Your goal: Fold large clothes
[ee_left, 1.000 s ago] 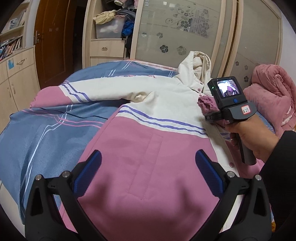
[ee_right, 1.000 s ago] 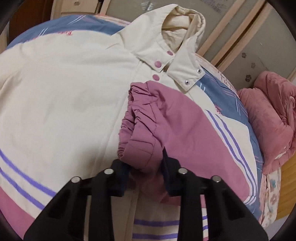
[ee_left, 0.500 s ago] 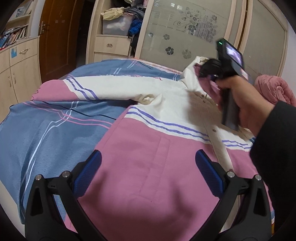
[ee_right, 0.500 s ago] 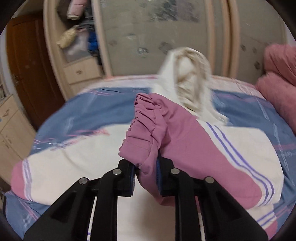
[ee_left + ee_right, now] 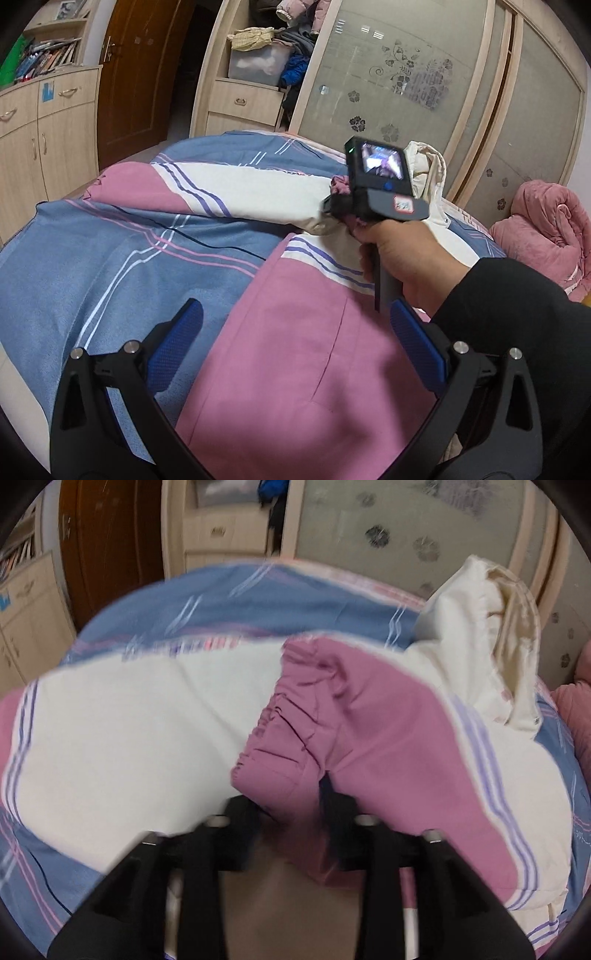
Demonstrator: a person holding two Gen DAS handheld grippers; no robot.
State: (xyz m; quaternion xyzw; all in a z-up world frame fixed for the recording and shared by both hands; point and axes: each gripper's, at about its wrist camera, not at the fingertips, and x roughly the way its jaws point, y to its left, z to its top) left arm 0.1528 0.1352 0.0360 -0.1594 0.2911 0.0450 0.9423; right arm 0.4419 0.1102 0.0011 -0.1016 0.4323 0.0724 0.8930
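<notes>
While our right claw [image 5: 291, 805] is opening, the pink cuff [image 5: 295, 731] of the jacket's sleeve sits between its fingers, and blur keeps us from telling whether the pads press it. We see the jacket [image 5: 295, 362] spread flat on the bed [image 5: 92, 266], pink lower body nearest us, cream chest and hood [image 5: 491, 627] beyond. The sleeve is drawn across the cream chest toward the other sleeve [image 5: 207, 184], which lies stretched out over the blue striped cover. Our left claw [image 5: 291, 350] hangs released above the pink hem, gripping nothing. Our right hand [image 5: 406, 258] holds its claw's handle near the collar.
</notes>
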